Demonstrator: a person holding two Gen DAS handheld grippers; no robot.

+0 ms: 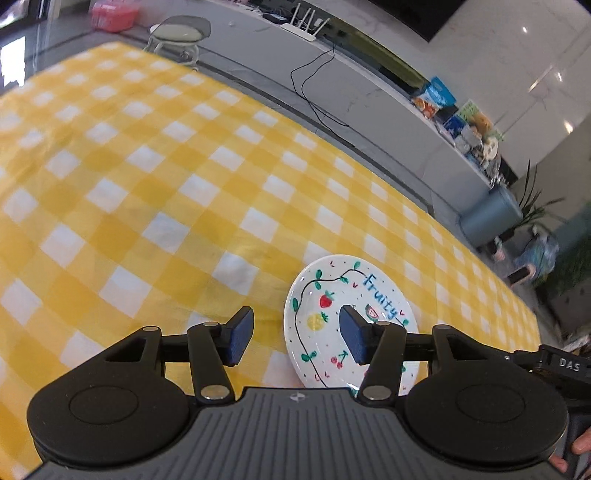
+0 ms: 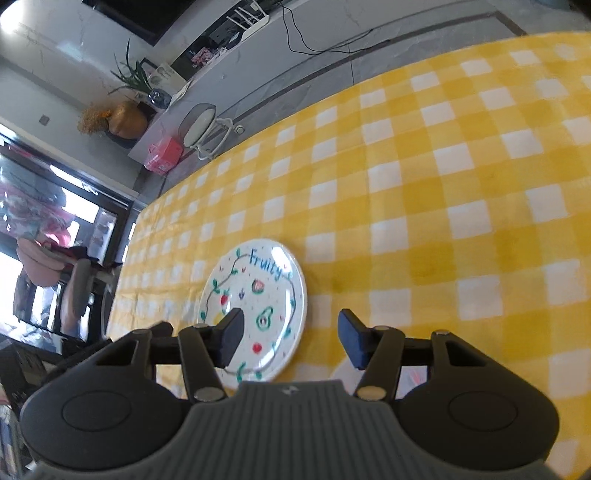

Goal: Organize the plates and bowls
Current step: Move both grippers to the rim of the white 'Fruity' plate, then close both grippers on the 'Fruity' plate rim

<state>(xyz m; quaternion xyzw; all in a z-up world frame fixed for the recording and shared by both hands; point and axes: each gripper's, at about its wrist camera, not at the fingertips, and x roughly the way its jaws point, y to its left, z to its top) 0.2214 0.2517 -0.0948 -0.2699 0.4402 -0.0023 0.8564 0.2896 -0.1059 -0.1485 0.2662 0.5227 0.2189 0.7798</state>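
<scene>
A white plate painted with fruit and the word "Fruity" [image 1: 325, 317] lies flat on the yellow checked tablecloth [image 1: 147, 177]. My left gripper [image 1: 295, 334] is open and empty, just above the plate's left edge, with its right finger over the plate. The plate also shows in the right wrist view [image 2: 266, 295]. My right gripper [image 2: 291, 338] is open and empty, over the plate's right edge, its left finger above the plate. A second white dish edge [image 2: 345, 371] peeks out low behind the right finger; most of it is hidden.
The tablecloth [image 2: 443, 184] stretches wide around the plate. A round stool [image 1: 181, 31] stands beyond the table's far edge, also in the right wrist view [image 2: 199, 123]. A long grey counter with clutter [image 1: 369, 92] runs behind.
</scene>
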